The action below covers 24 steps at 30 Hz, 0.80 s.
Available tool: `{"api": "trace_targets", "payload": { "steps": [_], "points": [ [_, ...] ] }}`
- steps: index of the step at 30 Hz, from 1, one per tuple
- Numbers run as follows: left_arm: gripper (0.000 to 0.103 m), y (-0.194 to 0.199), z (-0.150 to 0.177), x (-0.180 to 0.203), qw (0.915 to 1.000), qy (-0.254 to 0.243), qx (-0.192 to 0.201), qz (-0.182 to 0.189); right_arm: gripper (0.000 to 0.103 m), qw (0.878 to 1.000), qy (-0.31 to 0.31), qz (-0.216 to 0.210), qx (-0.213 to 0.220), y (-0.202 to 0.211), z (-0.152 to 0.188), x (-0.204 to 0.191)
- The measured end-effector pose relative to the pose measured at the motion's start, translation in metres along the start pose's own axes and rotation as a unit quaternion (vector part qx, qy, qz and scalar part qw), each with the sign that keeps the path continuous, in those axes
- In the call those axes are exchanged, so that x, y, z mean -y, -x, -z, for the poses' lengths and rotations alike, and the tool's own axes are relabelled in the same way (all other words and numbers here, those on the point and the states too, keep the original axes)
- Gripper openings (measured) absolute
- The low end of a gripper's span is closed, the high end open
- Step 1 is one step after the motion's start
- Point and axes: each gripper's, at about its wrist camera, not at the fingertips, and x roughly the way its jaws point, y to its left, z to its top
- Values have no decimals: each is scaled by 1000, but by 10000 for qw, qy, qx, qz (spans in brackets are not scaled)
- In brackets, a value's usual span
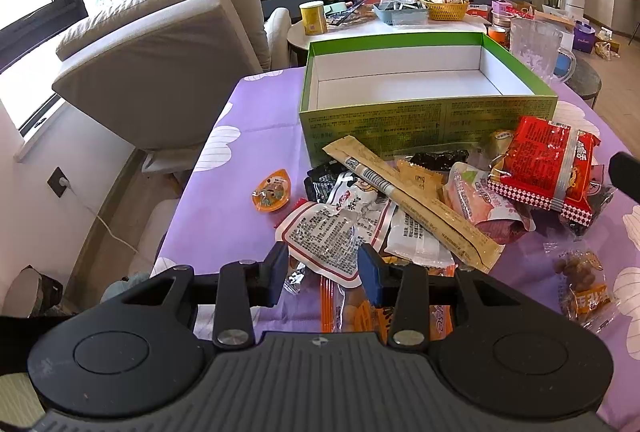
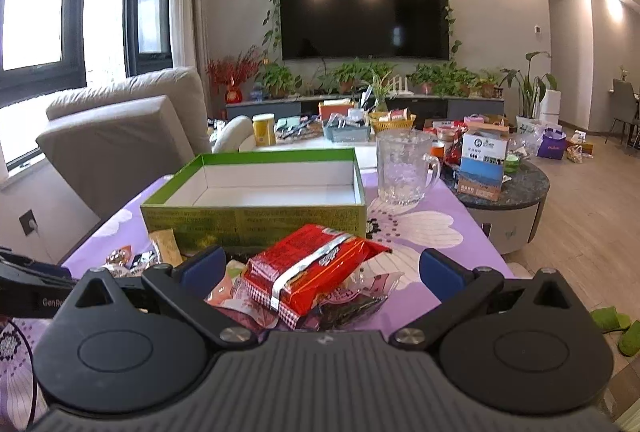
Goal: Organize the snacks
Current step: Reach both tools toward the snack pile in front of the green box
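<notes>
Snacks (image 1: 420, 200) lay in a loose heap on the purple flowered tablecloth (image 1: 240, 192), just in front of the open green box (image 1: 424, 112), whose white inside was bare. That the box stood so close behind the pile, mouth up, suggested it was meant to take the packets; judging by its emptiness, the sorting had hardly begun.

On top of the heap sat a red packet (image 2: 316, 268), propped on the wrappers beneath it and tilted. A long tan stick pack (image 1: 416, 196) lay slantwise across the middle, over a clear white pouch with printed text (image 1: 332, 236). An orange jelly cup (image 1: 271, 191) rested apart on the cloth, off to the side of the pile, and a small bag of nuts (image 1: 582, 284) lay apart on the other side.

The left gripper (image 1: 324, 272) hung over the near edge of the heap, its blue pads (image 1: 370, 274) apart and straddling the corner of the white pouch without pressing on it, likely lined up for a first pick. The right gripper (image 2: 320, 268) had its jaws spread wider, either side of the red packet, clear of it on both flanks.

Beyond the box stood a glass mug (image 2: 404, 168).
</notes>
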Motion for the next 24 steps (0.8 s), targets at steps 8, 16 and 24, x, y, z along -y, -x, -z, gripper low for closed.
{"api": "trace_targets", "payload": {
  "steps": [8,16,24],
  "points": [
    [37,-2,0,0,10000,-6,-25,-7,73,9992,73,196,-337,-6,-2,-1],
    [37,-3,0,1,10000,-6,-54,-30,73,9996,14,270,-8,4,-1,1],
    [37,-7,-2,-7,9997,205,-74,-67,73,9983,-473,-83,-338,-2,-4,9]
  ]
}}
